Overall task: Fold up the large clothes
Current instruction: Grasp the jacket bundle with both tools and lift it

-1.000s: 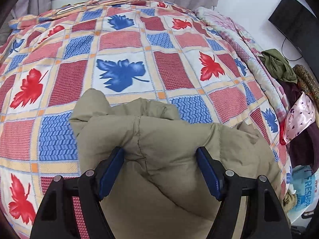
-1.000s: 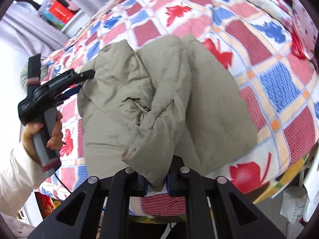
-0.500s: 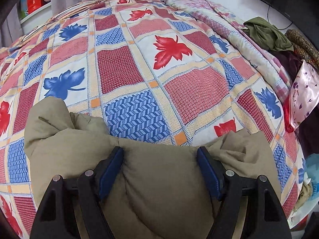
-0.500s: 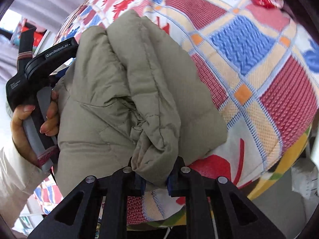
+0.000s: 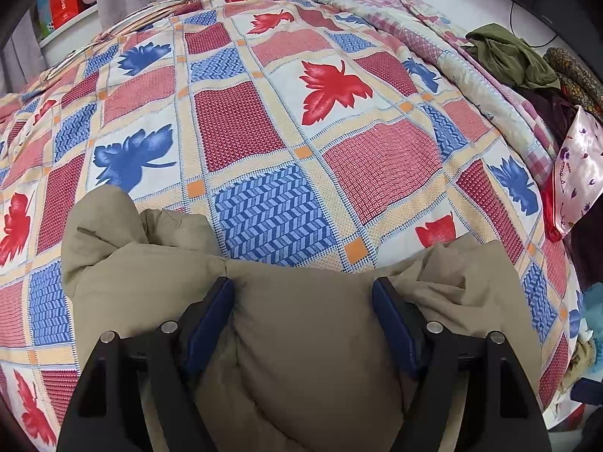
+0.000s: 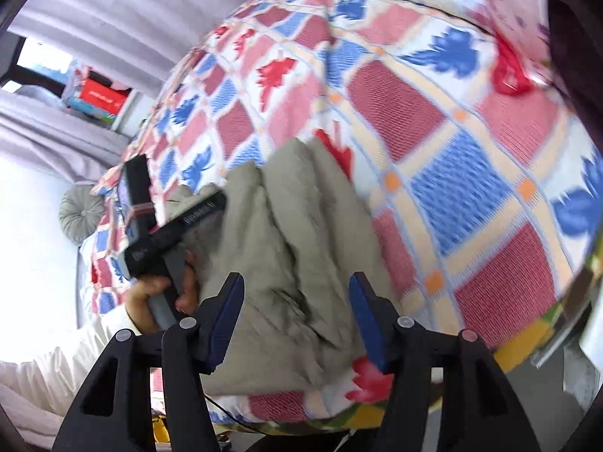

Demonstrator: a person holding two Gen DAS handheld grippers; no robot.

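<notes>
A khaki padded jacket [image 5: 301, 346] lies bunched on the patchwork leaf-pattern bedspread [image 5: 286, 128] near the bed's front edge. My left gripper [image 5: 303, 297] is open, its blue pads on either side of a thick fold of the jacket. In the right wrist view the jacket [image 6: 286, 275] lies in a folded heap, and my right gripper [image 6: 296, 312] is open just above its near end, holding nothing. The left gripper [image 6: 169, 233] shows there too, in a hand at the jacket's left side.
A rolled floral quilt [image 5: 444, 49] lies along the bed's far right side. Piled clothes [image 5: 520, 56] and a pink satin item [image 5: 576, 180] sit to the right. Curtains and a shelf with boxes [image 6: 101, 98] stand beyond the bed. The bed's front edge [image 6: 527, 342] drops off nearby.
My right gripper has opened and let go of the jacket's fold, which now lies on the heap. The left wrist view has tilted slightly; the left jaws remain open around the jacket.
</notes>
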